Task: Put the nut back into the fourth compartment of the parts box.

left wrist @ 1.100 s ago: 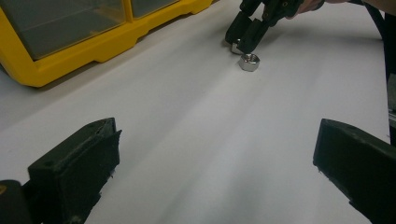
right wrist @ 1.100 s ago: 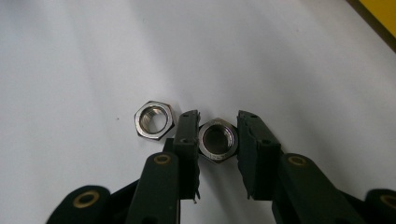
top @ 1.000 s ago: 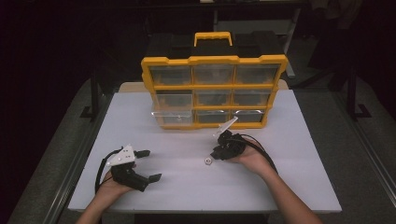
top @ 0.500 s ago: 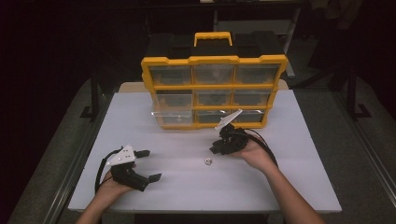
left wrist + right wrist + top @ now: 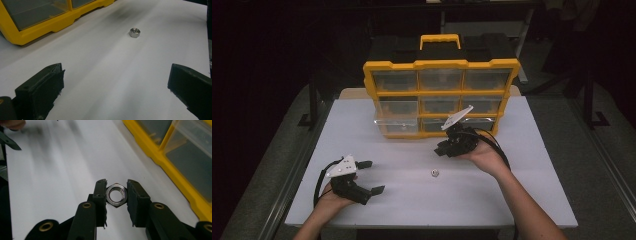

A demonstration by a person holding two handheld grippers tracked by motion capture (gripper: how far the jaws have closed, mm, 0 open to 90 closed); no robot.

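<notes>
A yellow organizer (image 5: 441, 65) with clear drawers stands at the back of the white table (image 5: 512, 190). Its lower left drawer (image 5: 394, 122) is pulled out. My right gripper (image 5: 442, 150) hovers just in front of the organizer, shut on a steel hex nut (image 5: 116, 195) held flat between its jaws (image 5: 116, 192). A second hex nut (image 5: 434, 173) lies loose on the table, also in the left gripper view (image 5: 134, 32). My left gripper (image 5: 373, 176) rests near the front left of the table, open and empty (image 5: 116, 75), pointing toward the loose nut.
The organizer's yellow base (image 5: 37, 27) lies to the far left of the left gripper. The clear open drawer (image 5: 192, 137) is ahead and to the right of the right gripper. The table's front edge (image 5: 432, 222) is close to the left hand.
My right gripper has risen and moved away from the loose nut toward the organizer, with its nut held. The left gripper has stayed put.
</notes>
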